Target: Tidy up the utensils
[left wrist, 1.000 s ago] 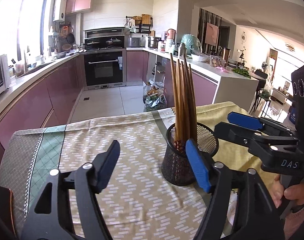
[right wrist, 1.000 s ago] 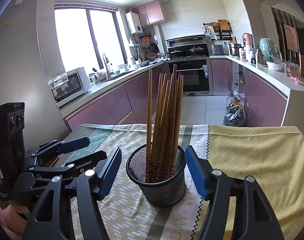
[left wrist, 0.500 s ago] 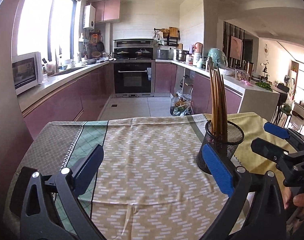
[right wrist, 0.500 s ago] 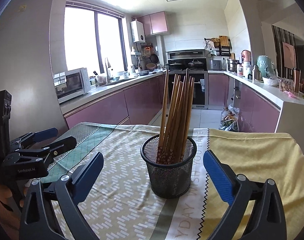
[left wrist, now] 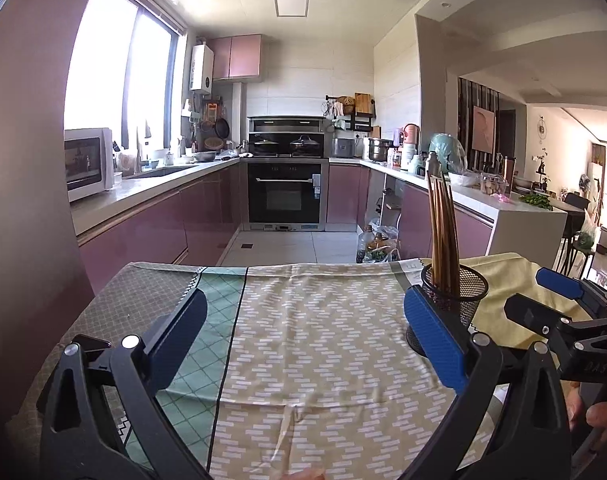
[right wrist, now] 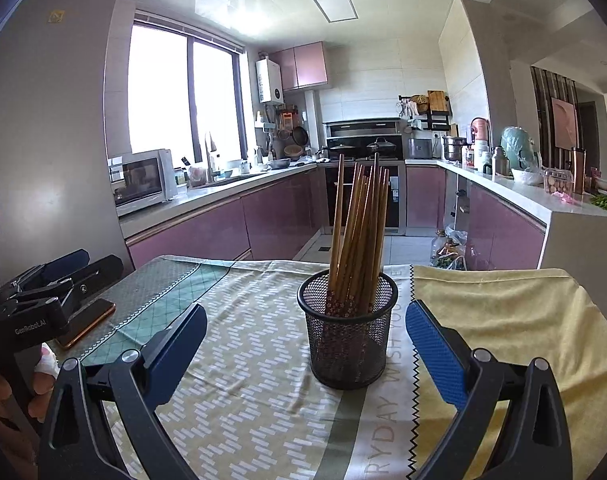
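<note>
Hazard: tipping the mesh cup (right wrist: pixel 348 334) of chopsticks (right wrist: pixel 357 236).
Both claws, left (left wrist: pixel 303 344) and right (right wrist: pixel 306 350), spread empty; a knock at 12 o'clock topples it on the surface (right wrist: pixel 247 400).

Wooden chopsticks (right wrist: pixel 357 236) stand in a black wire-mesh holder (right wrist: pixel 347 344) on patterned cloth (right wrist: pixel 255 380).

Bright window (right wrist: pixel 185 92) on the left, mauve cabinets (left wrist: pixel 163 224) around a pale tiled floor (left wrist: pixel 287 246), oven (left wrist: pixel 285 192) far.

One mesh holder (right wrist: pixel 348 340), roughly ten chopsticks (right wrist: pixel 357 240), one phone (right wrist: pixel 89 322), two hand-held grippers.
</note>
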### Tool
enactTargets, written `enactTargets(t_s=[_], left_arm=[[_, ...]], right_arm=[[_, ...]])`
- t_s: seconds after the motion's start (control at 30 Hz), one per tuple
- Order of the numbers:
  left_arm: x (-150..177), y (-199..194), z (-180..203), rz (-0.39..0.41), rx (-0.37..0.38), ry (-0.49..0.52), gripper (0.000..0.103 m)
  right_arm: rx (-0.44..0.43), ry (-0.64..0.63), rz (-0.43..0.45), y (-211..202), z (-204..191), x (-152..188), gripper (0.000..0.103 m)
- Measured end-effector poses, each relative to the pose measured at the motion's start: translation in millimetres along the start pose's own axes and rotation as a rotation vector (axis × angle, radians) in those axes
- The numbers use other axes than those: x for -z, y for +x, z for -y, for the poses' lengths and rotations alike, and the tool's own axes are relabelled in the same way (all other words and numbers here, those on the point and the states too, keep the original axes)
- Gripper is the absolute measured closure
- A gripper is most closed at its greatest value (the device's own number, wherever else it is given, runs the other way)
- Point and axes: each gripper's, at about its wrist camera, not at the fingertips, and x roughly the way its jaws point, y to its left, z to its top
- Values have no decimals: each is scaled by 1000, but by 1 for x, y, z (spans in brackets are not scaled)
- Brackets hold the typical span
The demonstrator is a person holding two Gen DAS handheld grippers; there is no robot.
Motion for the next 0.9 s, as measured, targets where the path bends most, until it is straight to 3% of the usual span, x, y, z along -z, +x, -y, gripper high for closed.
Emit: enactTargets(t_s=[0.9], left_arm=[[5,-15,7,55,-18,10,6]], right_arm=[[68,-5,70,-14,-7,5,7]])
